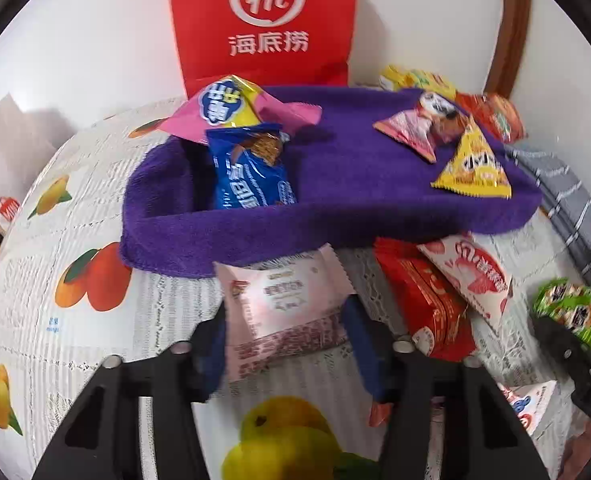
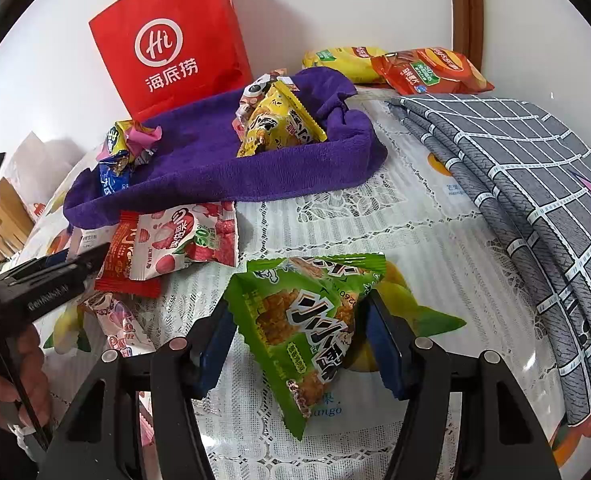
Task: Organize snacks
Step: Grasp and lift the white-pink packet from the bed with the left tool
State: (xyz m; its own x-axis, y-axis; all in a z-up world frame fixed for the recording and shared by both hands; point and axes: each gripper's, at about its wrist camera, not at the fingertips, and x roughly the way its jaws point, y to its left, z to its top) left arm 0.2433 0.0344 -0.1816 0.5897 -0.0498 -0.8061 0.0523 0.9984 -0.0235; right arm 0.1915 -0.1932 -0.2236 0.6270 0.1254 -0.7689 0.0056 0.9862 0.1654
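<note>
A towel (image 1: 335,184) lies at table (image 1: 75,208) centre; paper bag (image 1: 261,20) stands at its 12 o'clock, folded cloth (image 2: 535,200) at 3, snack packets (image 1: 435,292) at 6.

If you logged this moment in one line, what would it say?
left gripper: shut on pink packet | right gripper: shut on green packet | purple tray: partly filled

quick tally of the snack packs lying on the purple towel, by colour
pink and yellow pack: 1
blue pack: 1
pink triangle pack: 1
brown panda-print pack: 1
yellow triangle pack: 1
total: 5 visible on the purple towel
</note>
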